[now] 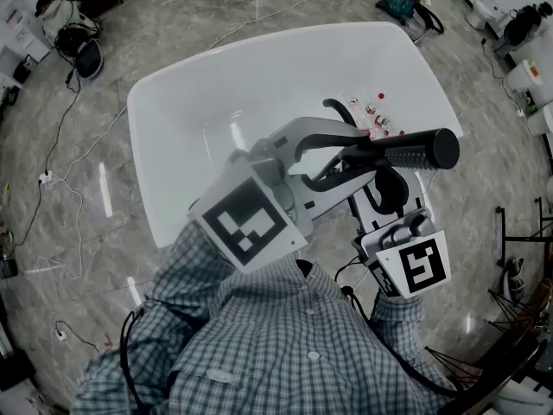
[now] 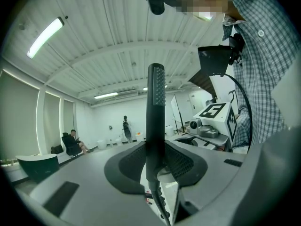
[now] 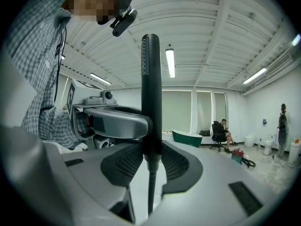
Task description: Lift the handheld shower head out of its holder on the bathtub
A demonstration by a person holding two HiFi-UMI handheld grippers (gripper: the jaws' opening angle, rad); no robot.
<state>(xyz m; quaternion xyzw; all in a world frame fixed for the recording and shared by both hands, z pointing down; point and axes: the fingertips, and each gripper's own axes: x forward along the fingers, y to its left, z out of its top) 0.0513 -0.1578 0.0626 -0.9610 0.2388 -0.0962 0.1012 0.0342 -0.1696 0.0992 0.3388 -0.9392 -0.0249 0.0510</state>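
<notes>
1. Shirt (image 1: 285, 344) in a check fills the bottom of the head view, closest to the camera; it belongs to the person holding both tools.
2. Two marker cubes sit just above it: one large at centre left (image 1: 246, 223), one smaller at lower right (image 1: 419, 264).
3. Two grippers reach up the frame from those cubes. The left gripper (image 2: 155, 149) is clamped on the shower head (image 1: 415, 150), with a dark pad pressed to each side of the handle. The right gripper (image 3: 150, 147) grips the same handle in the same way, pads against both sides.
4. One shower head, a black bar, lies level in the head view at centre right, held in the air over the right part of the tub. In each gripper view it stands upright at frame centre.
5. One black hose (image 3: 151, 187) drops from its lower end between the jaws.
6. One white bathtub (image 1: 216, 67) spreads across the upper middle of the head view, below the tools. Small red-capped items (image 1: 373, 115) sit on its right rim, too small to count.
7. Grey glossy floor (image 1: 86, 197) surrounds the tub, with a pale cable (image 1: 82, 150) trailing at left.
</notes>
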